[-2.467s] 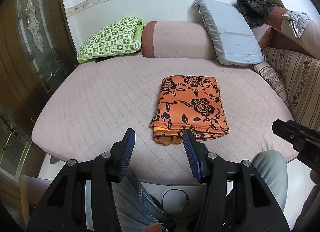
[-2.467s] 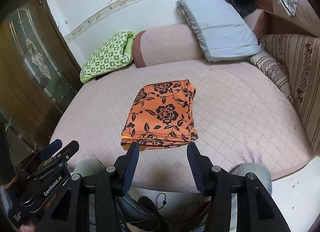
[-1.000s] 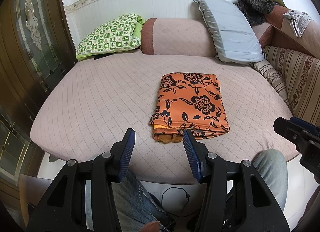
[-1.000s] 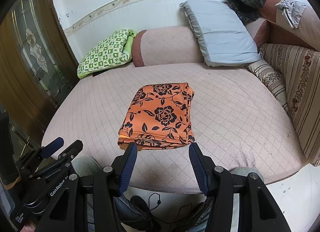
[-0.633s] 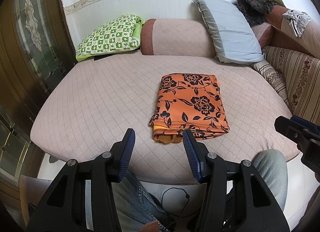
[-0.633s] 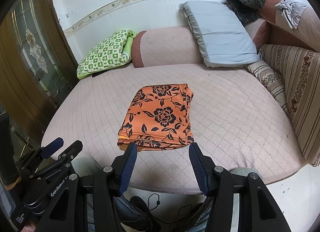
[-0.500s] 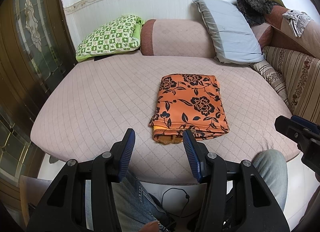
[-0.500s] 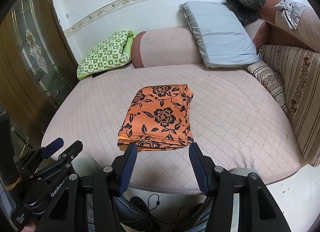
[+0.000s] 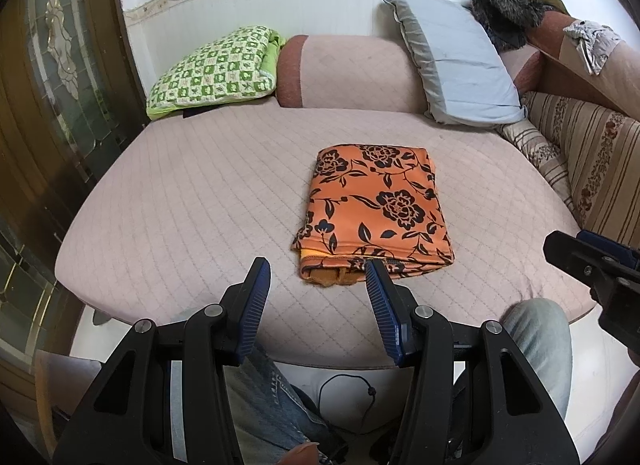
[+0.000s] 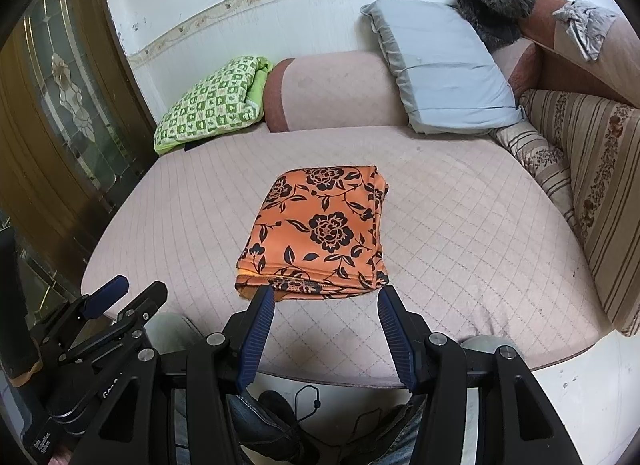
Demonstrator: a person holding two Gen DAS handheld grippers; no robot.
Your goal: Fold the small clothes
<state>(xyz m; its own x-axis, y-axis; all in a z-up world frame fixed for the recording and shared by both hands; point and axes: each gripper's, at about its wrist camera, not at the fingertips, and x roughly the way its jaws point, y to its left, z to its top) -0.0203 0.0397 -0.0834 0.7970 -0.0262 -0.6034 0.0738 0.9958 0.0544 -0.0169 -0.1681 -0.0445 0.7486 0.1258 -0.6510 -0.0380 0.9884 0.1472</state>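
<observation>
Pink quilted bed [image 9: 192,201] | folded orange floral cloth [image 10: 320,229] | left gripper [image 9: 316,271] wide, empty | right gripper [image 10: 326,299] wide, empty | no legible writing

Only the views have drifted slightly since the earliest pictures – the folded orange cloth [image 9: 374,213] sits a touch lower
</observation>
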